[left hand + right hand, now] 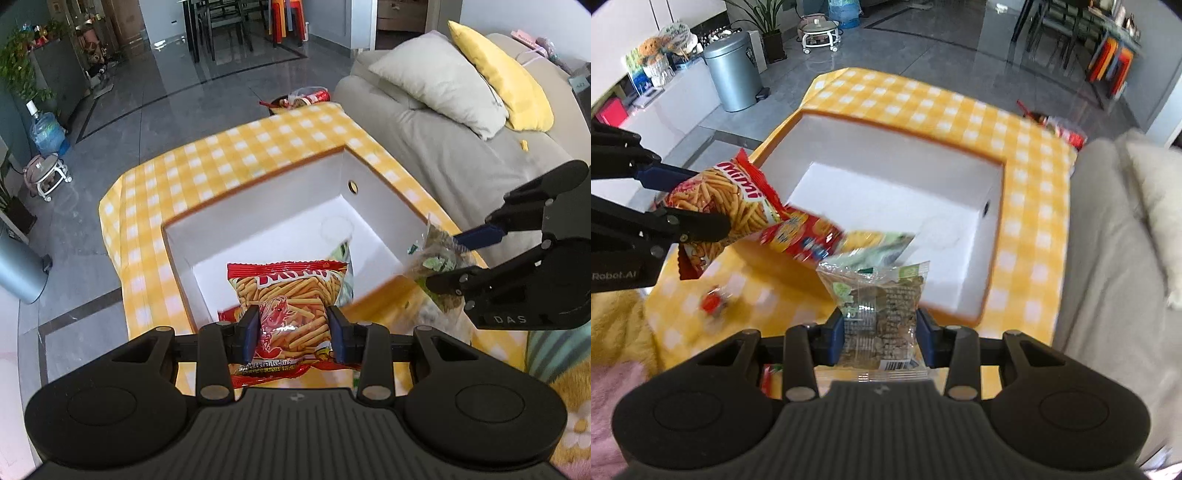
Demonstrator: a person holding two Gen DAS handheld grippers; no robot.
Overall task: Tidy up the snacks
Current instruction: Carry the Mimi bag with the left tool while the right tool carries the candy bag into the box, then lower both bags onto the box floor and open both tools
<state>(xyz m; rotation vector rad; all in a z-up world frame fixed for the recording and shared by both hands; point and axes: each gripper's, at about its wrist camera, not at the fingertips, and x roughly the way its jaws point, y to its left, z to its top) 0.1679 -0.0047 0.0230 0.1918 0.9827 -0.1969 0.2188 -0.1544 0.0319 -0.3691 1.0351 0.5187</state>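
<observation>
Currently both hands are loaded. My left gripper [291, 334] has its pads closed on the lower half of the red shrimp-stick packet [291, 299], held upright over the near rim of the white box [373, 206]. My right gripper [880, 338] is clamped on the clear packet of brownish snack [879, 314], hanging just short of the box's near edge.

Step in hand, as I judge it: drop both into the box. To do it well, carry each packet fully past the rim before parting the pads, and lower it so it lands flat rather than catching on the wall. Release one at a time; the two grippers are close and could knock each other.

Box contents: from the right wrist view, a red-and-blue packet [801, 240] and a green-white one [882, 247] sit at the near-left inside corner, blurred, so whether they rest on the floor or lean on the wall I cannot tell. Most of the floor is bare. One small red sweet [713, 302] lies on the checked cloth [1030, 229], outside the box.
</observation>
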